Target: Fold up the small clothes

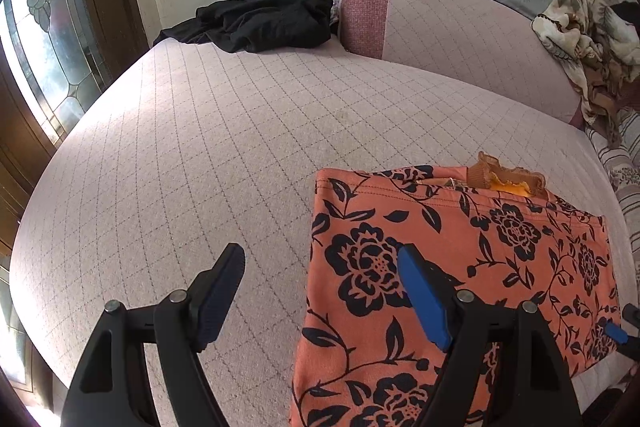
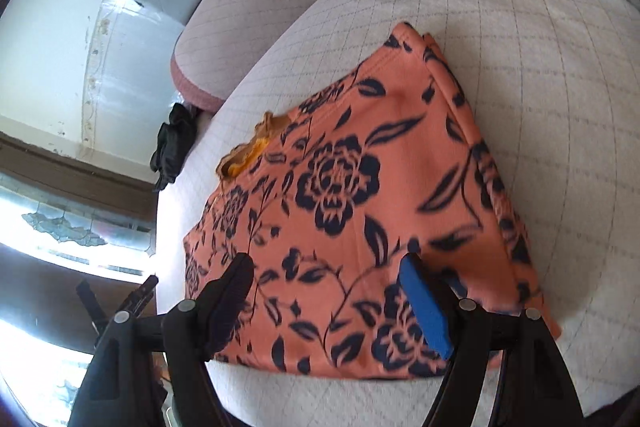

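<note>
both grippers hang over a folded orange garment printed with dark navy flowers (image 1: pixel 460 259) that lies flat on a pale pink quilted mattress with a thin grid pattern (image 1: pixel 200 147). left gripper (image 1: pixel 322 269) has its jaws spread wide with nothing between them; its blue-padded finger (image 1: pixel 424 299) is over the garment's near left part, while its other finger is over bare mattress beside the cloth's left edge. right gripper (image 2: pixel 326 281) is spread wide too, gripping nothing, both fingers above the garment's near edge. whether either touches the cloth i cannot tell. at the garment's far edge from the left gripper a brown frilled collar with yellow lining (image 1: pixel 508 179) pokes out. well beyond the left gripper, a crumpled black cloth (image 1: pixel 260 23) lies at the mattress's far end, beside a rolled pink cushion with a darker woven end (image 1: pixel 440 31). far right of it sits a bunched cream and brown patterned blanket (image 1: pixel 588 39).
</note>
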Action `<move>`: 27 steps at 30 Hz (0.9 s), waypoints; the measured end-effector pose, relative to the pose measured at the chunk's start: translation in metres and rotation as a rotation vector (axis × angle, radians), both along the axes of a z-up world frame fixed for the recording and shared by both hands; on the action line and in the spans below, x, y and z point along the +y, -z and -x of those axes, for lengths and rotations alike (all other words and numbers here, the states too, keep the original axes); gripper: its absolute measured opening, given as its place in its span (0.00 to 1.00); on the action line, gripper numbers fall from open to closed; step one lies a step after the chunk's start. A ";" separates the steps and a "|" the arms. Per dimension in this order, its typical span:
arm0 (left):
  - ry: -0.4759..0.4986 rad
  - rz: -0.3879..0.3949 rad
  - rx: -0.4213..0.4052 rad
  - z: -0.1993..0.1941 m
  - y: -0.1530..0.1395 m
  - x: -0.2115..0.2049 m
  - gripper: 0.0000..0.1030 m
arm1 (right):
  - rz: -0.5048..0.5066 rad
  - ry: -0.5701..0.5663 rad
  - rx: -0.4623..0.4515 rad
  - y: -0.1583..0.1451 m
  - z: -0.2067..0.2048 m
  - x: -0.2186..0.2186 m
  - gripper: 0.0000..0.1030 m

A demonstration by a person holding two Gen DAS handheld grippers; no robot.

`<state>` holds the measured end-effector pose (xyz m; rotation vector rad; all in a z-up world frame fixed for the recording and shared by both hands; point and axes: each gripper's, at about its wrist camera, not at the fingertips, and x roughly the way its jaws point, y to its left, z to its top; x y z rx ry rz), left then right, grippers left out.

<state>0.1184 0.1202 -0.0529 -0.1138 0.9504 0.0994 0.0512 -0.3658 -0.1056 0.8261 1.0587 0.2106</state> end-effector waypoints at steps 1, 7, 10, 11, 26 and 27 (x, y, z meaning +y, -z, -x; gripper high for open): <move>0.008 0.014 -0.003 0.005 0.000 -0.004 0.77 | -0.025 -0.015 0.006 0.005 0.007 0.002 0.77; 0.109 0.013 0.104 0.030 0.042 -0.041 0.77 | -0.152 0.131 0.024 0.031 0.031 -0.023 0.76; 0.149 -0.094 0.114 0.038 0.069 -0.056 0.78 | -0.102 0.073 -0.059 0.008 0.037 -0.014 0.79; 0.157 -0.128 0.100 0.041 0.069 -0.061 0.78 | -0.113 0.056 -0.068 0.009 0.039 -0.013 0.80; 0.163 -0.029 0.049 0.054 0.024 -0.083 0.78 | -0.130 0.205 0.041 0.034 0.091 -0.030 0.80; 0.162 -0.024 0.050 0.054 0.024 -0.083 0.78 | -0.126 0.217 0.036 0.034 0.089 -0.031 0.80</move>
